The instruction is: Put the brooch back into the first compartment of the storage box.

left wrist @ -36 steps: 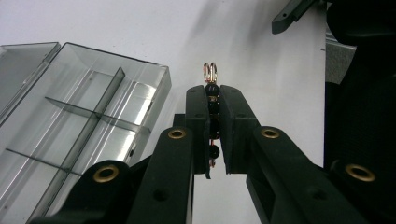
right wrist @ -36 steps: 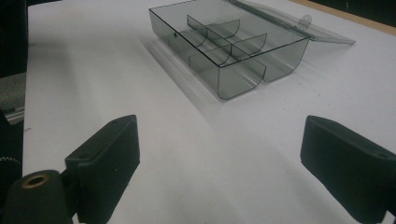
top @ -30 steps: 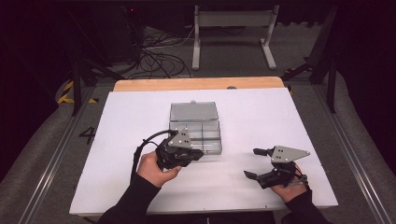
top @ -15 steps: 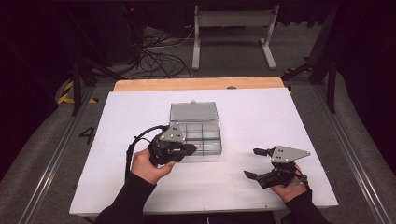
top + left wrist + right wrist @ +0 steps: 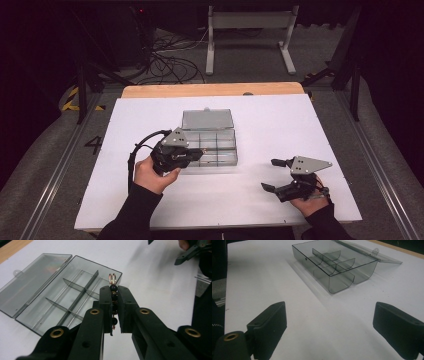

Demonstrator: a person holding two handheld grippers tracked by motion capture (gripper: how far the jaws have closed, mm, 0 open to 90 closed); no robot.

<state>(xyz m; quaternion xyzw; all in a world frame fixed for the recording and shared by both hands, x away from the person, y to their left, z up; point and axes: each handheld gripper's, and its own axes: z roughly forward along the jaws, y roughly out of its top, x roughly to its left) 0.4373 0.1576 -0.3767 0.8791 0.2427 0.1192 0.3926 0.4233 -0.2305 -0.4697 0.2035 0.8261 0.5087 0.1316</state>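
Note:
A clear grey compartment box lies open mid-table, its lid flat behind it and its divided cells empty. My left gripper hovers at the box's near left corner, shut on a short string of black beads on copper wire. In the left gripper view the beads stand upright between the pads, their copper loops poking out above the box. My right gripper rests open on the table to the right of the box, nothing between its jaws. The box lies ahead of it in the right gripper view.
The white tabletop has a wooden strip along its far edge. Bare surface lies right and left of the box. Beyond the table, cables and a metal stand sit on the floor.
My left gripper has drifted a little to the left and slightly away along the box's near edge, still holding the beads. The right gripper has stayed put.

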